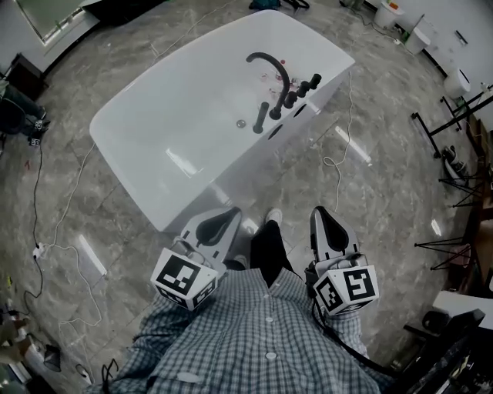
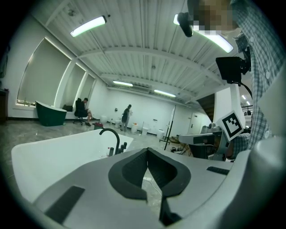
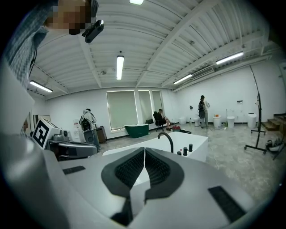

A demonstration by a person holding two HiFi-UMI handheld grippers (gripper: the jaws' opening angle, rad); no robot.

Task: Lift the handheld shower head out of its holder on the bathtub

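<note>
A white bathtub (image 1: 185,131) stands ahead of me on the floor. On its right rim rise a black arched faucet (image 1: 271,71), a row of black knobs (image 1: 302,89) and a slim black handheld shower head (image 1: 260,118), upright in its holder. Both grippers are low and close to my body, well short of the tub. My left gripper (image 1: 228,212) is shut and holds nothing. My right gripper (image 1: 320,210) is also shut and holds nothing. In the left gripper view the faucet (image 2: 111,137) shows over the closed left gripper (image 2: 147,150). In the right gripper view the faucet (image 3: 166,139) stands beyond the right gripper (image 3: 144,149).
Cables (image 1: 337,158) trail over the grey tiled floor beside and left of the tub. Black stands (image 1: 454,127) line the right side, and white fixtures (image 1: 389,13) sit at the back. People (image 2: 125,117) and a green tub (image 2: 50,113) are far across the room.
</note>
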